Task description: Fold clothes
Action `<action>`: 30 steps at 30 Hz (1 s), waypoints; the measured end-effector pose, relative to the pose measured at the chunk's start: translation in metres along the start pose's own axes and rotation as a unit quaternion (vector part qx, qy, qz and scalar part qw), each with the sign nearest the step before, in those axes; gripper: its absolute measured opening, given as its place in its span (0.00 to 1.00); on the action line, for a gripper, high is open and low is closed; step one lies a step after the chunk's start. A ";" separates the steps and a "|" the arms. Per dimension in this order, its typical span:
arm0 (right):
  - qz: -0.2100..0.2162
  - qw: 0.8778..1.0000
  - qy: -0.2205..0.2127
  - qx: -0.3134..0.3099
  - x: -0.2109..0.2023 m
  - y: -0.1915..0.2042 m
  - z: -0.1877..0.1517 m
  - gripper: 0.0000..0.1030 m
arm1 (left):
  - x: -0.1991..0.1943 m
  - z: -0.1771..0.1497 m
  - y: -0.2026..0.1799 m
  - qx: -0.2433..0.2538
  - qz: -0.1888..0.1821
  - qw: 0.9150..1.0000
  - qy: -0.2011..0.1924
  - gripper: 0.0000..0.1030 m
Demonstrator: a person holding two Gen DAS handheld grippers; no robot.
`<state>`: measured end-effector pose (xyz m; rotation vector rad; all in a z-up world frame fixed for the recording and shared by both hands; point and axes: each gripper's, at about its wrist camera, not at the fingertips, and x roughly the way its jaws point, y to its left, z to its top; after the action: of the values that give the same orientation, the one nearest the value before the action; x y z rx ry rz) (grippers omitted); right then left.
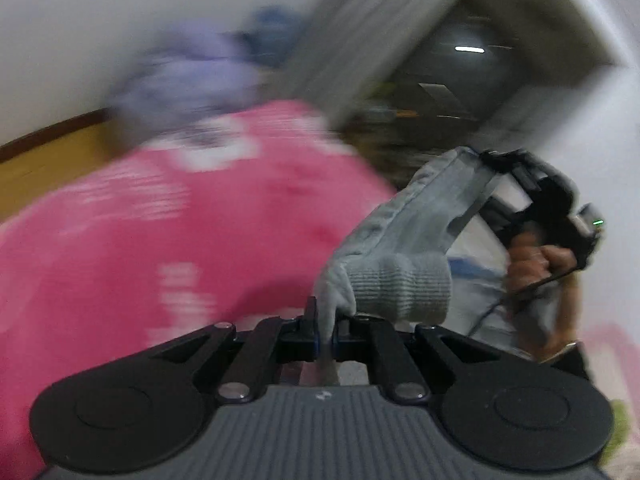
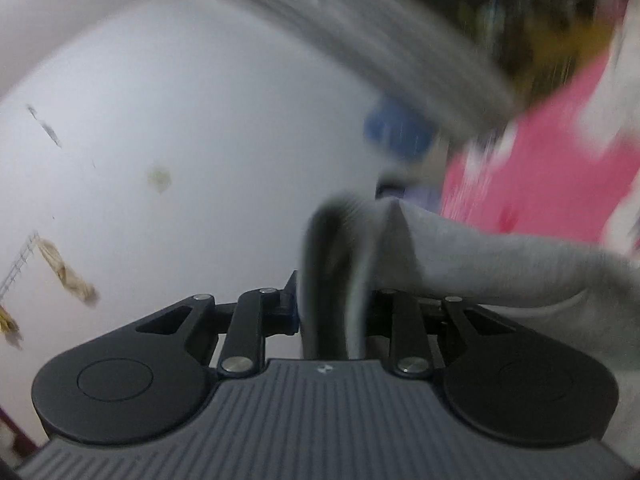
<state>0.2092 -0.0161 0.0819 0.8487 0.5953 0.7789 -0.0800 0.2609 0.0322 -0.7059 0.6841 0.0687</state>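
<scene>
A light grey garment (image 1: 404,248) with a ribbed cuff hangs in the air, stretched between both grippers. My left gripper (image 1: 327,334) is shut on its edge beside the cuff. In the left wrist view the right gripper (image 1: 494,160) holds the garment's far end, up at the right, with the person's hand below it. In the right wrist view my right gripper (image 2: 332,312) is shut on bunched grey cloth (image 2: 472,256) that trails off to the right. Both views are blurred by motion.
A pink patterned sheet (image 1: 168,232) covers the bed below; it also shows in the right wrist view (image 2: 532,176). A blurred pile of lilac and blue clothes (image 1: 200,76) lies at its far side. A white wall (image 2: 180,140) is ahead of the right gripper.
</scene>
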 end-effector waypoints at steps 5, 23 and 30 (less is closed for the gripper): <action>-0.076 0.982 0.166 -0.047 0.174 -0.026 -0.065 0.22 | 0.055 0.025 0.103 -0.080 0.116 0.989 0.033 0.06; -0.162 0.929 0.332 -0.017 0.221 -0.072 -0.127 0.78 | 0.087 -0.004 0.138 0.056 0.192 0.975 0.095 0.38; -0.213 0.907 0.343 -0.121 0.279 -0.056 -0.173 0.20 | 0.080 -0.002 0.128 0.035 0.200 0.978 0.054 0.17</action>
<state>0.2657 0.2565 -0.1007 0.1708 1.2325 0.7158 -0.0545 0.3445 -0.0907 -0.4983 0.9220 0.3774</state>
